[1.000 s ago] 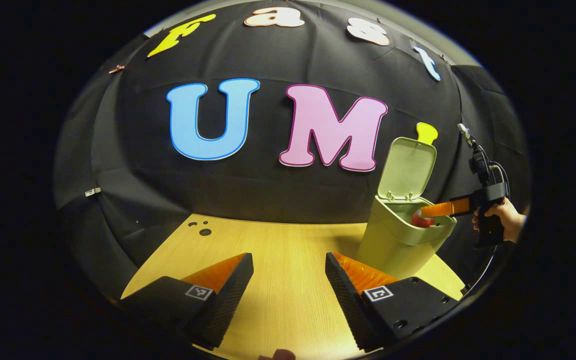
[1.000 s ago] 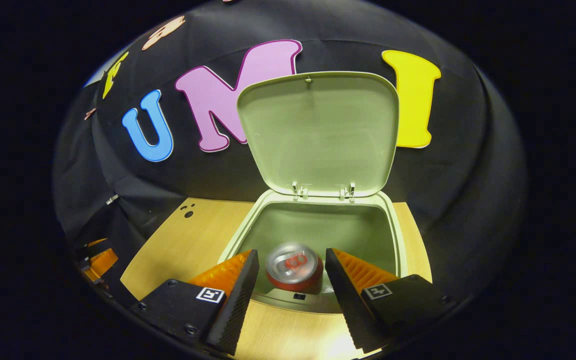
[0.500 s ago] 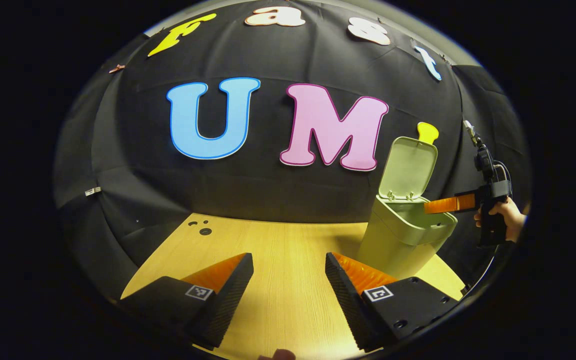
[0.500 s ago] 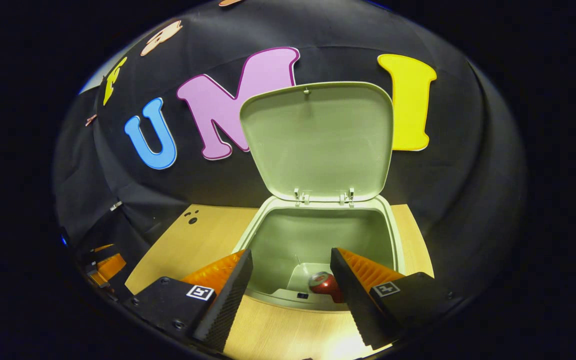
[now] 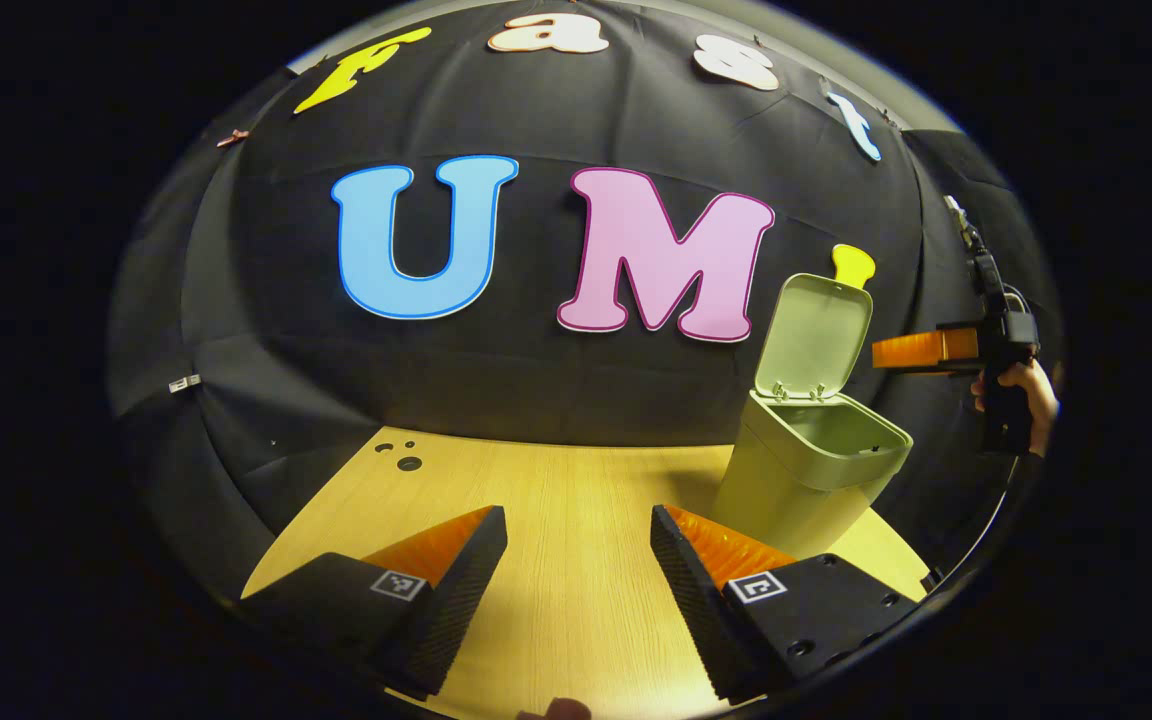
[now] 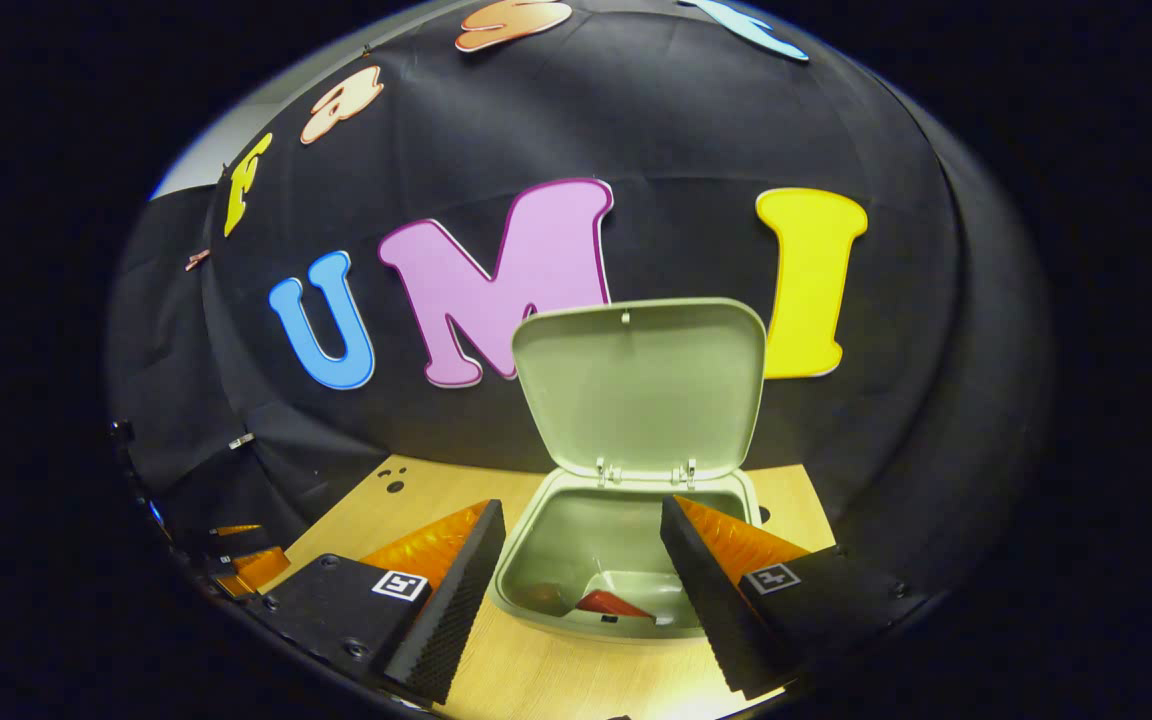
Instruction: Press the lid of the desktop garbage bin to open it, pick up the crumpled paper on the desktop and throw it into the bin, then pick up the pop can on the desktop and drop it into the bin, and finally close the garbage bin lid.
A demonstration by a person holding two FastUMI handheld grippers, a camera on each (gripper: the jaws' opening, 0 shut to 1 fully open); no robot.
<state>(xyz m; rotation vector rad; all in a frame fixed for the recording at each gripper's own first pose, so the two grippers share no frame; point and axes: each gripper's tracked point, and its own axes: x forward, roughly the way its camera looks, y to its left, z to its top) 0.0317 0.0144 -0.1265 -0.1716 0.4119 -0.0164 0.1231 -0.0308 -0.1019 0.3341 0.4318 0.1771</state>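
Since a second ago the right gripper [image 6: 581, 580] has let the pop can [image 6: 608, 603] go and risen up and back from the garbage bin [image 5: 806, 470]; the can, then between its fingers at the bin's mouth, now lies at the bottom of the bin as a red shape, with a dimmer form beside it that I cannot identify. Its fingers stand apart with nothing between them. In the left gripper view the right gripper [image 5: 911, 350] hangs in the air just beyond the top of the lid [image 5: 816, 335], held by a hand [image 5: 1021, 395]. The bin stands near the far right corner of the table [image 5: 556, 510], and its lid stands upright on the hinge at the bin's far rim, inner face toward the right gripper. By my judgement only the closing is left: the lid's free top edge lies ahead of and slightly below the right gripper, which is much the nearer. The left gripper [image 5: 576, 580], fingers also apart and holding nothing, hovers low over the table's near edge, well apart from the bin
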